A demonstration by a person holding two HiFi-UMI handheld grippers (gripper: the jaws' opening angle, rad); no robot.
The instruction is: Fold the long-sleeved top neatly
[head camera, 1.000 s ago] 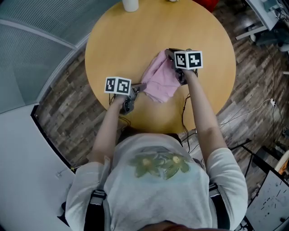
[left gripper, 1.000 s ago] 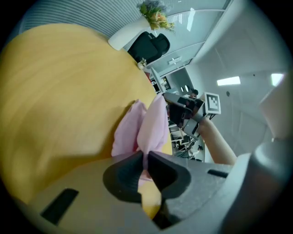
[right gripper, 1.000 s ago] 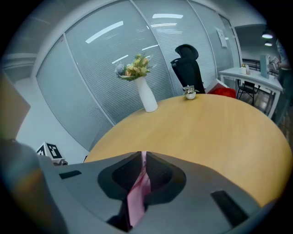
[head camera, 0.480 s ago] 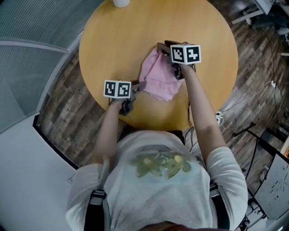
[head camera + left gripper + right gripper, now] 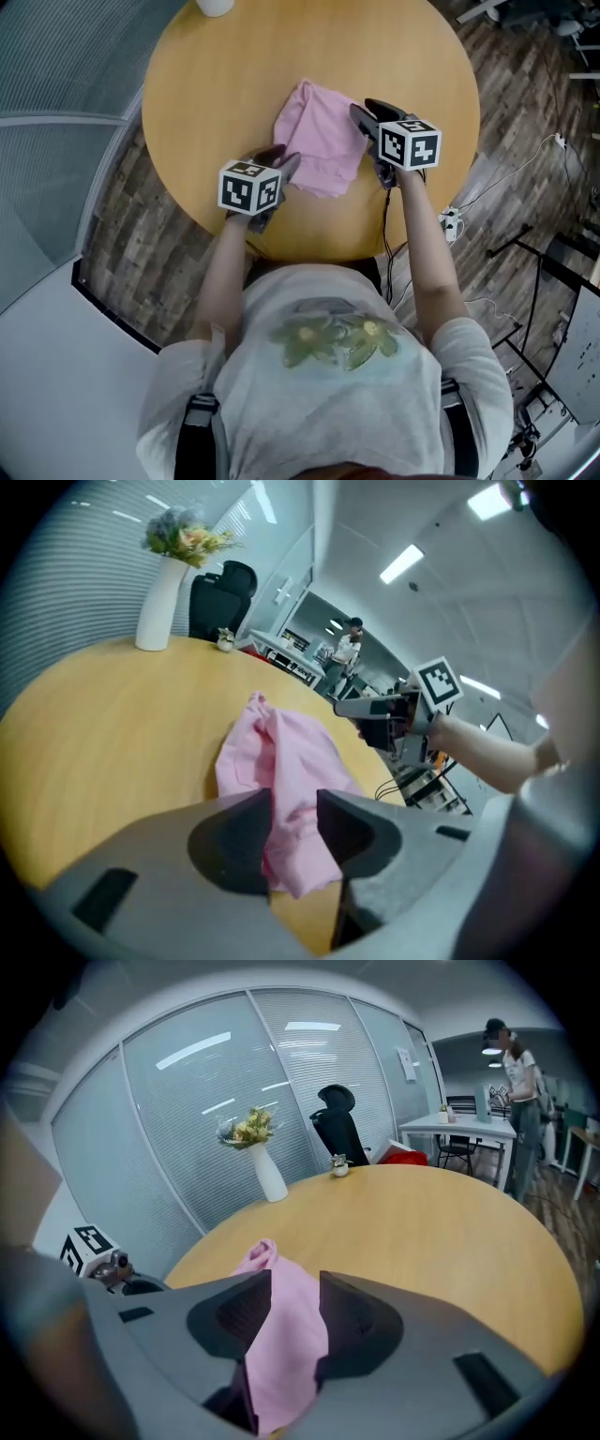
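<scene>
We stretch both arms forward. Our left gripper (image 5: 278, 157) sits at the near-left edge of the pink top (image 5: 317, 141), and our right gripper (image 5: 367, 111) at its right edge. Both tilt downward. Both pairs of jaws have just been opening and stand apart, with cloth showing between them, unpressed.

Round wooden table (image 5: 234, 84), pink top (image 5: 319, 141), white vase (image 5: 271, 1177)

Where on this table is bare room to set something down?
The far half of the table is bare between the pink top and the white vase at its rim. Crowded near the person: left gripper and right gripper flank the top, jaws just opened, its edges between them.
</scene>
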